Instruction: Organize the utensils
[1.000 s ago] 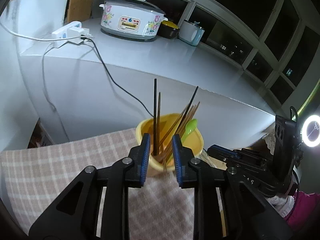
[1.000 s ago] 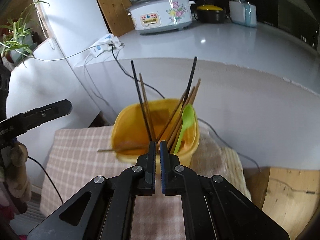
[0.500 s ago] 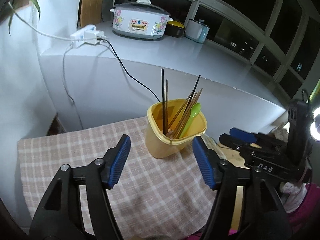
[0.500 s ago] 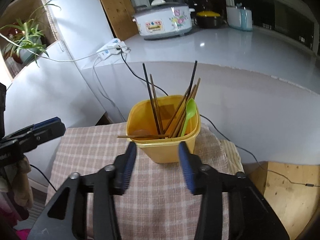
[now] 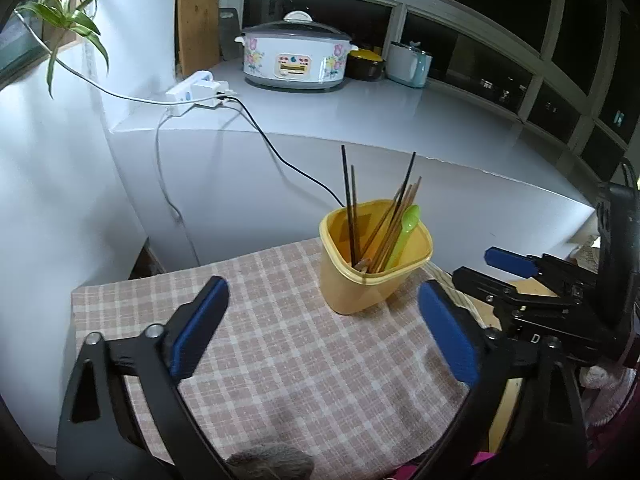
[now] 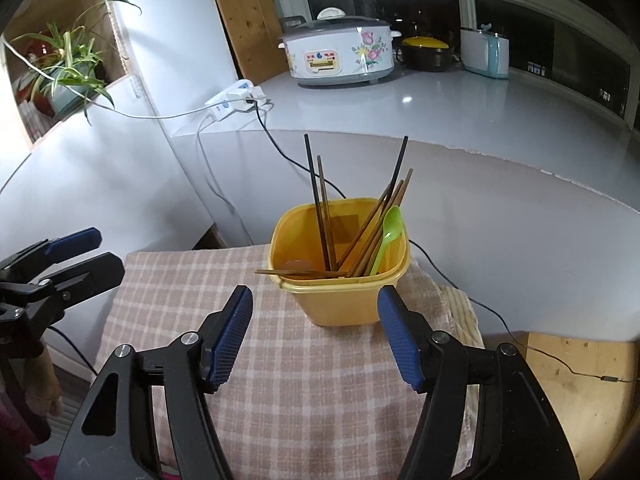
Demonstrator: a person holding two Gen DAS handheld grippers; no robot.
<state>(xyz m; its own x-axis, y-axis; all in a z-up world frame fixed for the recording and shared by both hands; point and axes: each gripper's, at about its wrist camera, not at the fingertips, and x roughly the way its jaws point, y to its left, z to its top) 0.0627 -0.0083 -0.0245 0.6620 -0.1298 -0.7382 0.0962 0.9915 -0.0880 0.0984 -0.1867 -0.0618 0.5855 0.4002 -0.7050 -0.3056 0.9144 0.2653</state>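
A yellow plastic cup (image 5: 372,280) (image 6: 340,300) stands on a checked cloth (image 5: 280,340) (image 6: 300,380). It holds several brown and black chopsticks (image 5: 352,200) (image 6: 320,208) and a green spoon (image 5: 406,228) (image 6: 386,240). One brown chopstick (image 6: 296,273) lies across the rim. My left gripper (image 5: 322,330) is open and empty, back from the cup. My right gripper (image 6: 316,330) is open and empty, just in front of the cup. Each gripper shows in the other's view, the right one (image 5: 520,276) and the left one (image 6: 60,264).
A white counter (image 5: 360,120) behind holds a floral rice cooker (image 5: 296,60), a power strip (image 5: 196,90) with a black cable, a dark pot (image 6: 424,54) and a blue kettle (image 6: 486,52). A spider plant (image 6: 68,68) sits at the left. Bare wood (image 6: 580,380) shows at the right.
Both grippers have opened wide and pulled back from the cup. The right gripper was shut a second ago. A brown chopstick now lies across the cup's rim.
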